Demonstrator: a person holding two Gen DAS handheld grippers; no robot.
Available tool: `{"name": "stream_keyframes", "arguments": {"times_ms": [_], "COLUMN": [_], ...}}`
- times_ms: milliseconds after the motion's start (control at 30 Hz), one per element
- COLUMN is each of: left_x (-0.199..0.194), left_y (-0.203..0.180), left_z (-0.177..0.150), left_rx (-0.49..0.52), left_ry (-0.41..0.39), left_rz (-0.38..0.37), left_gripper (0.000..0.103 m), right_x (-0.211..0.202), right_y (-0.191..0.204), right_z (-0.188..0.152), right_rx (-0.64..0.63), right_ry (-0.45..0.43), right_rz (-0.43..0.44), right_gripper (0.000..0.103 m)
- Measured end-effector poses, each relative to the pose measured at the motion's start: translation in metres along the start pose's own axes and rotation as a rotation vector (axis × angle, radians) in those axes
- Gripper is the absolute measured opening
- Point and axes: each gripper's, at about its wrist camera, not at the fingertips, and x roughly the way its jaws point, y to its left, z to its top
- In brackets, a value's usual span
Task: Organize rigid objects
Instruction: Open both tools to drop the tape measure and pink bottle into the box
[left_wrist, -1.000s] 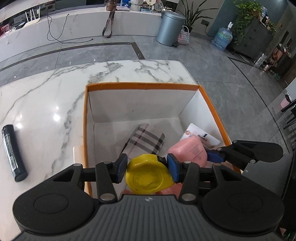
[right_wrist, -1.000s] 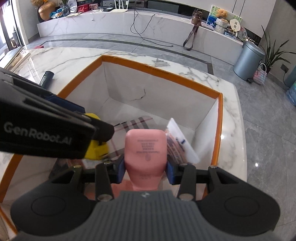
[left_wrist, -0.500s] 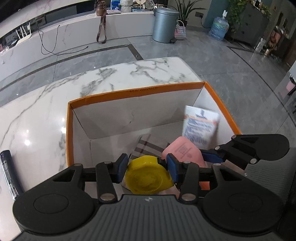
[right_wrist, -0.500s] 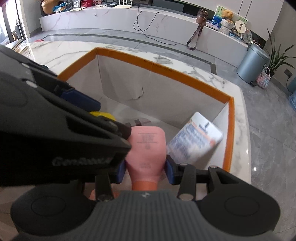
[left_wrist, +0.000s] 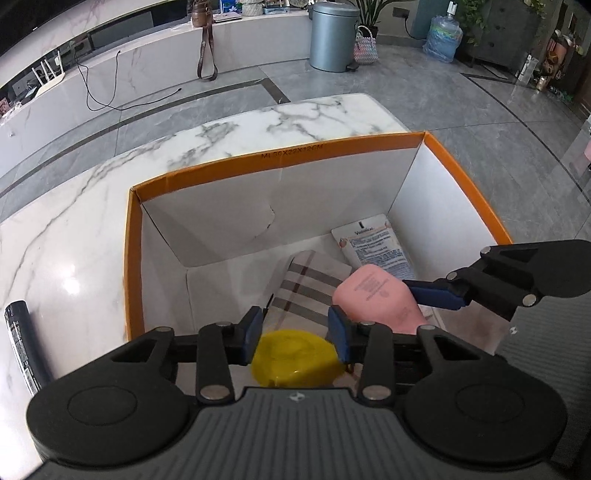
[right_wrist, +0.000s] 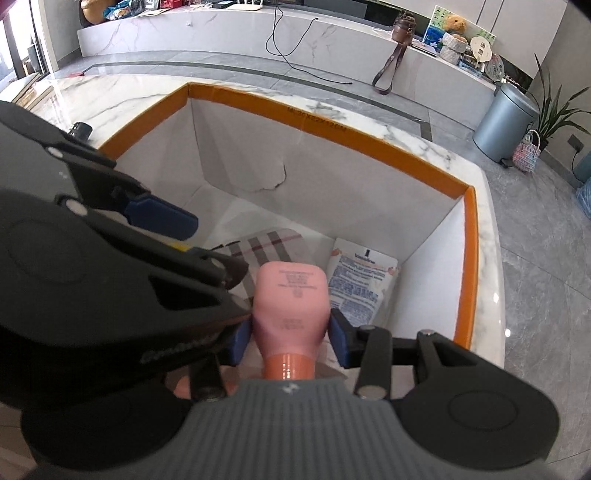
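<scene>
Released, the yellow disc (left_wrist: 293, 352) now lies below the left gripper (left_wrist: 295, 334), its jaws parted and empty; the right gripper (right_wrist: 290, 341) (at 3 o'clock) still clamps the pink tube (right_wrist: 291, 299); the sachet (left_wrist: 380, 251) has settled flat in the box (left_wrist: 280, 158).

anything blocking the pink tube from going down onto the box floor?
Partly. The pink tube, between the right hand-held gripper fingers, hangs over the plaid case and the white sachet already lying in the orange-rimmed box. The left hand-held gripper crowds its left side, over the yellow disc.
</scene>
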Motion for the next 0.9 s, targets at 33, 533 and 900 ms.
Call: {"name": "stream_keyframes", "arguments": {"times_ms": [33, 533, 900], "left_x": [0.000, -0.017, -0.079], "left_y": [0.000, 0.004, 0.035], "left_z": [-0.001, 0.002, 0.002], "left_rx": [-0.001, -0.037, -0.107], "left_ry": [0.000, -0.021, -0.121], "left_rz": [-0.004, -0.057, -0.104], "left_gripper": [0.046, 0.076, 0.074], "right_x": [0.000, -0.030, -0.079], "right_y": [0.001, 0.011, 0.021], "right_z": [0.000, -0.004, 0.005], "right_rx": [-0.001, -0.059, 0.035], "right_ry": [-0.002, -0.073, -0.172], "right_rz": [-0.001, -0.029, -0.003], "right_gripper": [0.045, 0.075, 0.075]}}
